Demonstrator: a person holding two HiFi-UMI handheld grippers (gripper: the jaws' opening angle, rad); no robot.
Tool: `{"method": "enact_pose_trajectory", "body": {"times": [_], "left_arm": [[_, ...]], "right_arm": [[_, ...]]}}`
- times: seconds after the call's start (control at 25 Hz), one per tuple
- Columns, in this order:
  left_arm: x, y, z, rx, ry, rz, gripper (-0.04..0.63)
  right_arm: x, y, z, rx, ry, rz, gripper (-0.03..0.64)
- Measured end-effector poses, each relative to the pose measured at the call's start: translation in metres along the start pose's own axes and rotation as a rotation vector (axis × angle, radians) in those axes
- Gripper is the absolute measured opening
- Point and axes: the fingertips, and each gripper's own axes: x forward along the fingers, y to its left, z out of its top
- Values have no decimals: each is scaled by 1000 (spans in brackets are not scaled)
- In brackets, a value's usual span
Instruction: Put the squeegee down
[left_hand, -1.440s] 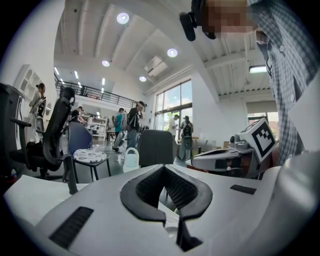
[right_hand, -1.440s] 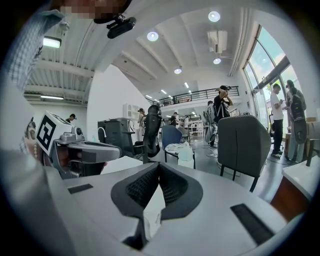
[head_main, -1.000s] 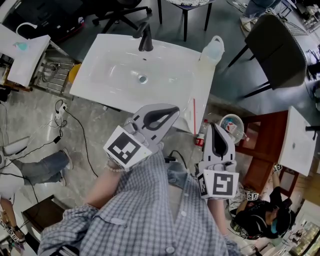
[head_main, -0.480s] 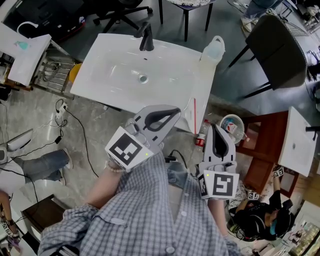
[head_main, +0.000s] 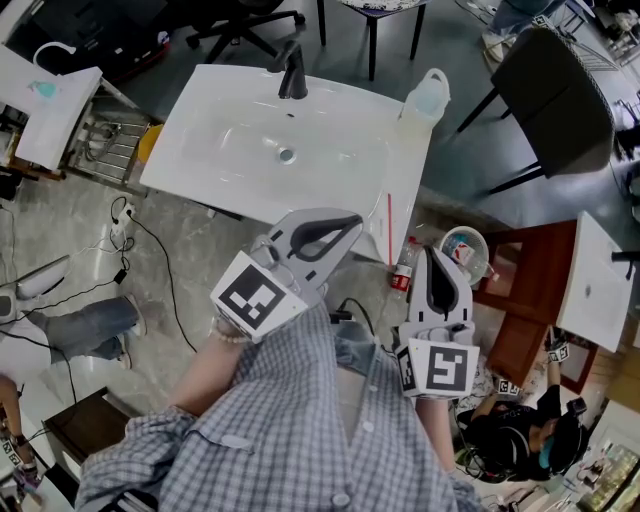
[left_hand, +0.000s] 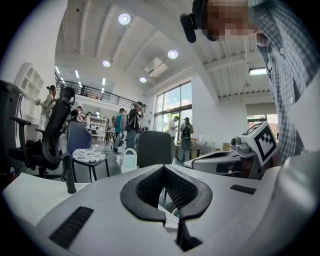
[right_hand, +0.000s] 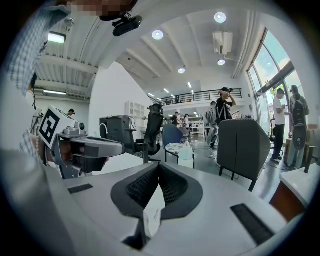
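Observation:
A thin red squeegee (head_main: 389, 228) lies flat on the right part of the white sink top (head_main: 405, 170), apart from both grippers. My left gripper (head_main: 345, 222) hovers just before the sink's front edge, close to my body, with its jaws shut and empty. The right gripper (head_main: 432, 256) is held beside it, over the floor to the right of the sink, also shut with nothing in it. The left gripper view shows the left gripper (left_hand: 163, 168) with its dark pads meeting. In the right gripper view the right gripper (right_hand: 159, 165) is likewise closed.
A black faucet (head_main: 291, 75) and a clear jug (head_main: 427, 98) stand at the sink's back. A small bottle (head_main: 403, 276) and a round tub (head_main: 466, 250) sit on the floor at the right, by a brown cabinet (head_main: 521, 290). A dark chair (head_main: 555, 100) is behind; cables (head_main: 150, 255) trail on the left.

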Motion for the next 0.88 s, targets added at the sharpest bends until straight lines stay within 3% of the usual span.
{"method": "enact_pose_trajectory", "body": {"times": [0.88], "left_arm": [[-3, -1, -2, 11, 13, -14, 6]], "right_arm": [[1, 6, -1, 2, 2, -3, 9]]}}
